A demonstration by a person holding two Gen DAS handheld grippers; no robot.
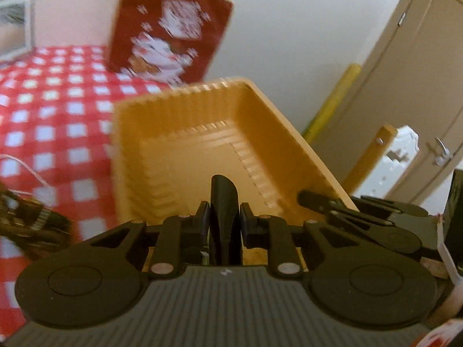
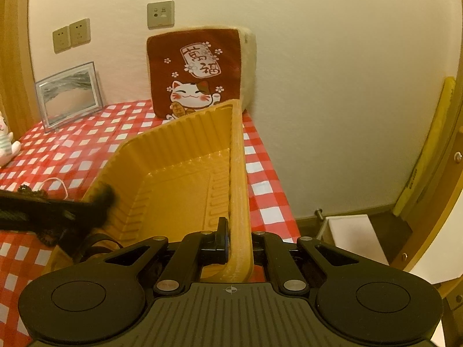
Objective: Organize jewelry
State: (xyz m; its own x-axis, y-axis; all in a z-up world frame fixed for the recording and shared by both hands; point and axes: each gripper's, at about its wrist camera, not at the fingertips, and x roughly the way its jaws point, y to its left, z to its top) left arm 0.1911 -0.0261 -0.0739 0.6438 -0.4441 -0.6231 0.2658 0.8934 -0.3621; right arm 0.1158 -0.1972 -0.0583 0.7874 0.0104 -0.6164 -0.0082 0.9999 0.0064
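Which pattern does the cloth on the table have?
The tablecloth has red and white checks, seen most sharply in the right wrist view.

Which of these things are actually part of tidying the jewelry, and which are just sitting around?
Part of the job:
- yellow ribbed tray, empty, its right wall pinched by the right gripper
- black item held in the left gripper; what it is I cannot tell

Just lying about:
- red cat cushion
- framed picture
- small cat figurine
- checked tablecloth

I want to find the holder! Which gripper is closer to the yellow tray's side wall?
Right. The right gripper is clamped on the yellow tray wall; the left gripper hovers over its inside, holding a black object.
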